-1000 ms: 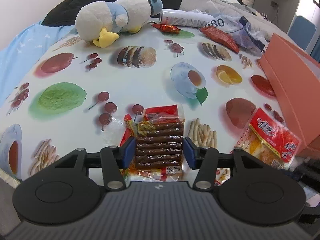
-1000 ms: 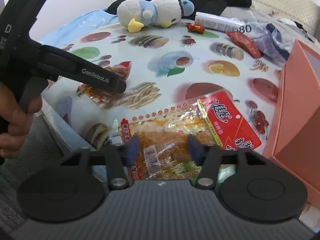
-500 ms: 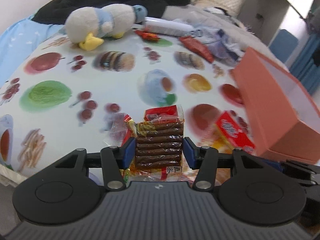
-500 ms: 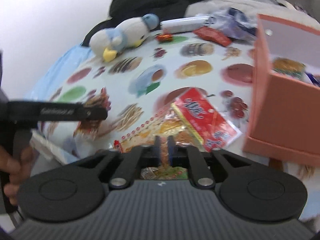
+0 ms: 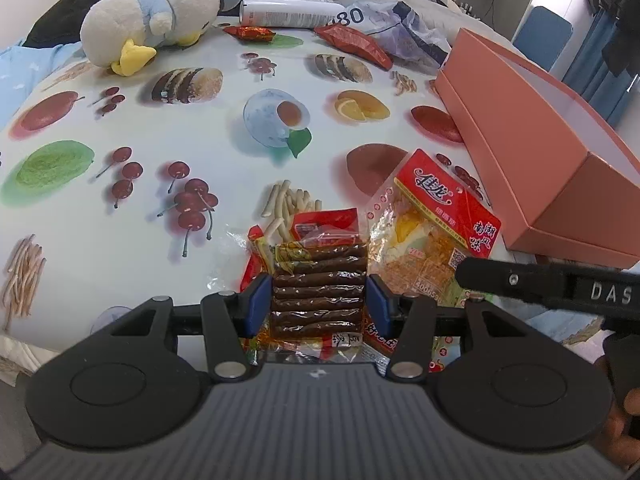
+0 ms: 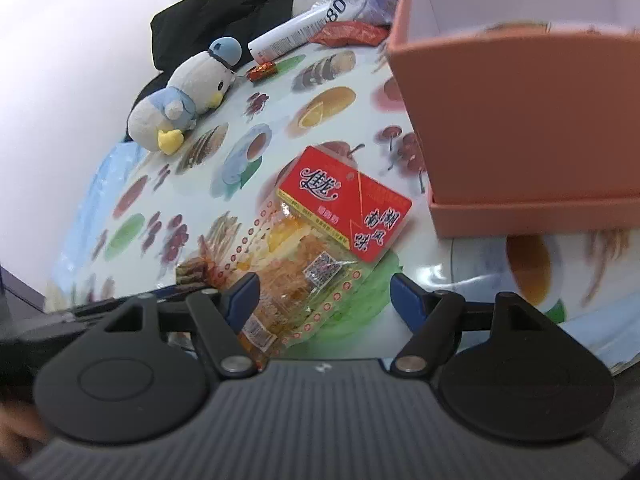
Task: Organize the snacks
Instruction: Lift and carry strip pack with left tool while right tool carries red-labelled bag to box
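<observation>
My left gripper (image 5: pixel 319 300) is shut on a clear pack of brown snack sticks (image 5: pixel 320 284), its blue pads pressed on both sides. A red-and-clear snack bag (image 5: pixel 434 220) lies on the table just right of it, also in the right wrist view (image 6: pixel 320 220). My right gripper (image 6: pixel 325 300) is open, its jaws wide apart around the bag's near end. An open orange box (image 5: pixel 532 140) stands at the right, seen close up in the right wrist view (image 6: pixel 520 100).
A plush penguin (image 5: pixel 160 20), a white tube (image 5: pixel 292 12), a small red candy (image 5: pixel 250 33), a red wrapper (image 5: pixel 352 42) and a plastic bag (image 5: pixel 404 32) lie at the back of the food-print tablecloth (image 5: pixel 160 140). Dark clothing lies behind.
My right gripper was shut on the red-and-clear bag half a second ago and has opened, leaving the bag on the table near the box. My left gripper keeps the stick pack and has shifted right.
</observation>
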The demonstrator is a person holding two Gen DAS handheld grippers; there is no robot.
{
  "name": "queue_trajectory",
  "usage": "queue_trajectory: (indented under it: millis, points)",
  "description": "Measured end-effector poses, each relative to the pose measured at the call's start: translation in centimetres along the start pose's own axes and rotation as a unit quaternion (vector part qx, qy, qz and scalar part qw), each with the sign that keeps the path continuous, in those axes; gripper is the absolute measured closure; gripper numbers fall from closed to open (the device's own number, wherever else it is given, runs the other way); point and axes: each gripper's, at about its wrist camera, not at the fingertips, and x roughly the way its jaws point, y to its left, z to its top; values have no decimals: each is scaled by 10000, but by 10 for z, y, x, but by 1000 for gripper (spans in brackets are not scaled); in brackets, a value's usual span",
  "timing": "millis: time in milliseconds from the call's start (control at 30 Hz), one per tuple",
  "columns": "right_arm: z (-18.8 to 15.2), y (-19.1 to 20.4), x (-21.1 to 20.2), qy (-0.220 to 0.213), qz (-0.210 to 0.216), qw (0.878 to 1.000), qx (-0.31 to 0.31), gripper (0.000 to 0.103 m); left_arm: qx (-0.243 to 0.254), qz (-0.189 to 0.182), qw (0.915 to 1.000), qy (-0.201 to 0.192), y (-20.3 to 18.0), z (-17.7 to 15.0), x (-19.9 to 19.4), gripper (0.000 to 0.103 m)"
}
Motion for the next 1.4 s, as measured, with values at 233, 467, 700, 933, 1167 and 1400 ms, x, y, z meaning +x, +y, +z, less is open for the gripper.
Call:
queue_trajectory:
  millis: [233,467,700,933,1167,1400]
  points:
    - [3,-10,12,18,699,9962,527,28,49,4,10000,33,-1,-1,6,46]
    - [3,-2,20,168,1033,9926,608,30,34,-24,10000,28,0,-3,7,46]
    - [4,-1,29,289,1202,9881,914,50,-41,-94,9999,38,3,-3,7,46]
    - [6,-2,42,553,1333,9824,1190,76,-78,-131,9999,36,5,-3,8,46]
    - [12,16,44,611,926,9923,549,89,-77,-94,9999,8,2,0,4,46]
    - [15,30,26,377,593,9975,-11,92,-413,-117,9990,-113,10,13,-19,46]
